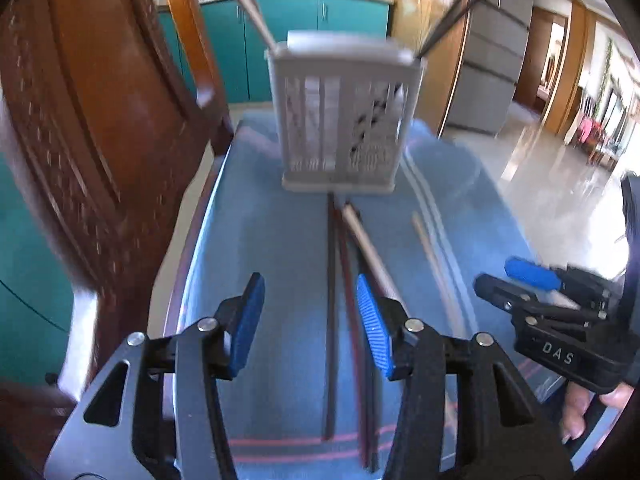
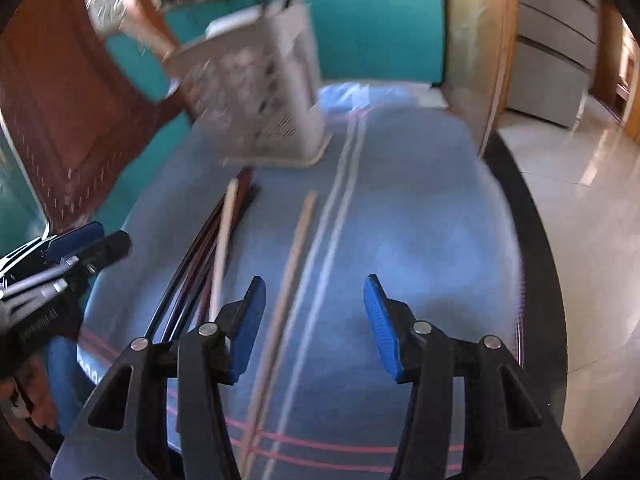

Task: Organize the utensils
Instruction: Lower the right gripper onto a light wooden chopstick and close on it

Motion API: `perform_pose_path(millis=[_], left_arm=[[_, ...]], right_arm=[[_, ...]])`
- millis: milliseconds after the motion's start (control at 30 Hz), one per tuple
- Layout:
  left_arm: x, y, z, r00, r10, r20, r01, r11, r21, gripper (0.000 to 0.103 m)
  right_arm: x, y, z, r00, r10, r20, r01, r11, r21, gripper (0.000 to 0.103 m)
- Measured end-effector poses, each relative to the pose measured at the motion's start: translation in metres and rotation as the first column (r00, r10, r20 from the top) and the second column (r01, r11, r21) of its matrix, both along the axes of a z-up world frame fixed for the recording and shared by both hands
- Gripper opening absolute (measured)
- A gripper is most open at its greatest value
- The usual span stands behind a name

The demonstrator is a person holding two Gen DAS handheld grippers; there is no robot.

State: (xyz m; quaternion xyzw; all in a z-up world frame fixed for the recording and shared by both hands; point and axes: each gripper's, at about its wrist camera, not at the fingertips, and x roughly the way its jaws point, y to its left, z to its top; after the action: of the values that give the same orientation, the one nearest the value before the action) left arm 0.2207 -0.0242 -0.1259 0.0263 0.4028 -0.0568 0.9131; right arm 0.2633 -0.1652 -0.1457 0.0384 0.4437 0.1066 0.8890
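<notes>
A grey slatted utensil holder (image 1: 344, 120) (image 2: 256, 92) stands at the far end of a blue cloth, with pale chopsticks (image 1: 252, 8) and dark chopsticks (image 1: 448, 24) sticking out of it. Loose chopsticks lie on the cloth in front of it: dark ones (image 1: 331, 300) (image 2: 188, 276), a pale one (image 1: 372, 256) (image 2: 222, 248), and a separate pale one (image 1: 432, 264) (image 2: 288, 288). My left gripper (image 1: 310, 324) hovers open over the dark chopsticks, holding nothing. My right gripper (image 2: 314, 328) (image 1: 516, 276) is open and empty, with the separate pale chopstick below its left finger.
The blue cloth (image 1: 272, 240) (image 2: 420, 220) covers a table with a dark rim (image 2: 532, 240). A carved wooden chair back (image 1: 92, 120) (image 2: 60, 120) stands close on the left. Teal cabinets (image 1: 288, 16) lie behind; shiny floor (image 2: 592, 240) on the right. A hand (image 1: 580, 412) holds the right gripper.
</notes>
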Motion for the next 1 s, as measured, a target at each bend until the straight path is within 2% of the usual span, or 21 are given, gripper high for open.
perform_pose_path(millis=[100, 200, 333, 367, 400, 467, 600, 767, 867, 933, 1000], left_arm=[[-0.001, 0.002, -0.011, 0.999, -0.004, -0.045, 0.003, 1.0, -0.008, 0.049], [0.0, 0.004, -0.018, 0.997, -0.006, -0.079, 0.004, 1.0, -0.023, 0.049], [0.002, 0.005, -0.023, 0.996, -0.013, -0.093, 0.01, 1.0, -0.029, 0.049], [-0.001, 0.004, -0.023, 0.995, -0.014, -0.094, 0.011, 1.0, -0.03, 0.049], [0.0, 0.003, -0.024, 0.995, -0.016, -0.098, 0.013, 0.999, -0.032, 0.049], [0.003, 0.002, -0.025, 0.994, -0.019, -0.109, 0.015, 0.999, -0.038, 0.049], [0.004, 0.002, -0.029, 0.992, -0.017, -0.122, 0.012, 0.999, -0.045, 0.049], [0.01, 0.003, -0.034, 0.991, -0.015, -0.136, 0.009, 0.999, -0.043, 0.049], [0.013, 0.002, -0.038, 0.989, -0.016, -0.148, 0.01, 0.999, -0.042, 0.049], [0.016, 0.002, -0.039, 0.988, -0.018, -0.152, 0.012, 0.999, -0.038, 0.049], [0.018, 0.002, -0.041, 0.988, -0.015, -0.155, 0.01, 0.999, -0.032, 0.049]], right_arm=[[0.006, 0.023, -0.005, 0.999, 0.039, -0.033, -0.041, 0.998, -0.057, 0.051], [0.01, 0.038, -0.013, 0.997, 0.036, -0.063, -0.043, 0.992, -0.119, 0.049], [0.015, 0.038, -0.024, 0.995, 0.008, -0.098, -0.02, 0.992, -0.124, 0.021], [0.015, 0.035, -0.023, 0.996, -0.003, -0.093, -0.009, 0.992, -0.124, 0.018], [0.013, 0.031, -0.023, 0.995, -0.01, -0.094, -0.001, 0.993, -0.117, 0.011], [0.015, 0.021, -0.022, 0.994, -0.052, -0.095, 0.041, 0.993, -0.112, 0.007], [0.018, 0.005, -0.021, 0.99, -0.109, -0.085, 0.101, 0.99, -0.095, 0.007], [0.012, 0.003, -0.015, 0.993, -0.087, -0.083, 0.083, 0.995, -0.052, 0.01], [0.008, 0.009, -0.01, 0.995, -0.069, -0.074, 0.065, 0.997, -0.047, 0.018], [0.003, 0.012, -0.005, 0.997, -0.048, -0.065, 0.046, 0.998, -0.036, 0.03], [0.001, 0.019, -0.003, 0.998, -0.012, -0.056, 0.01, 0.999, -0.035, 0.033]])
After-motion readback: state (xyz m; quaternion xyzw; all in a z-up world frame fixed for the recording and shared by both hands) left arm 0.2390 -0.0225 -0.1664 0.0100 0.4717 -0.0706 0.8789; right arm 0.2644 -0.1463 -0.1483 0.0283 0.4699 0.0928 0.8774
